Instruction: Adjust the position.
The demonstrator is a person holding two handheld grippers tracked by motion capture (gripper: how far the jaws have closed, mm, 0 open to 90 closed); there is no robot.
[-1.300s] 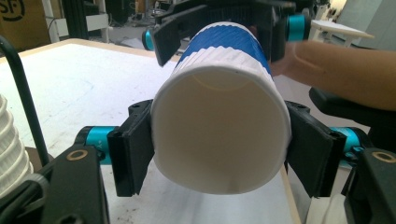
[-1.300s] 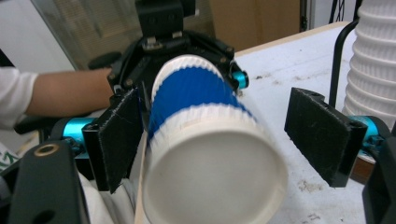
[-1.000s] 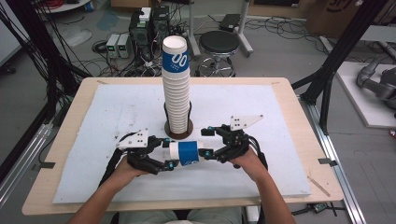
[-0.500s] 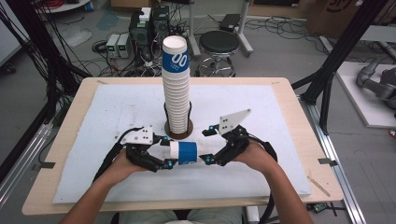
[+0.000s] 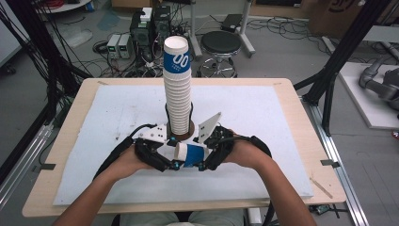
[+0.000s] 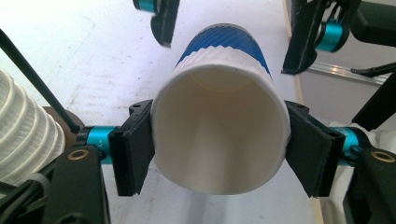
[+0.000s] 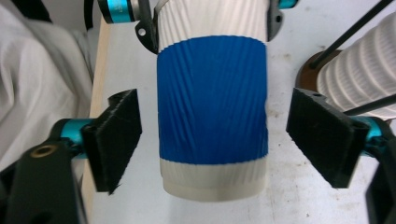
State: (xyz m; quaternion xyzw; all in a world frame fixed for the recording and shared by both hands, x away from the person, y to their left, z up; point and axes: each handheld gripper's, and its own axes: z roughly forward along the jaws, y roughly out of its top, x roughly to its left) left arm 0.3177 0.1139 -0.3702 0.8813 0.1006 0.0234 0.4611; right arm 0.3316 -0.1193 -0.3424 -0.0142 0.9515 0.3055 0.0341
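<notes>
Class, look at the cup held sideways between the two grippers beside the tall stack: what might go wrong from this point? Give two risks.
1. The left gripper clamps the cup at its open rim, which already looks slightly squeezed out of round; a harder grip might crease it.
2. The right gripper is open around the cup's base, so the cup hangs from one grip, and the stack stands close behind; a nudge might topple it.

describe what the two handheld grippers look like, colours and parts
Both grippers, left and right, have black bodies, flat black ridged pads and teal metal collars behind the pads. Each carries a pale grey three-cornered plate on top, and black cables loop off the back. The forearms are bare, without sleeves.
</notes>
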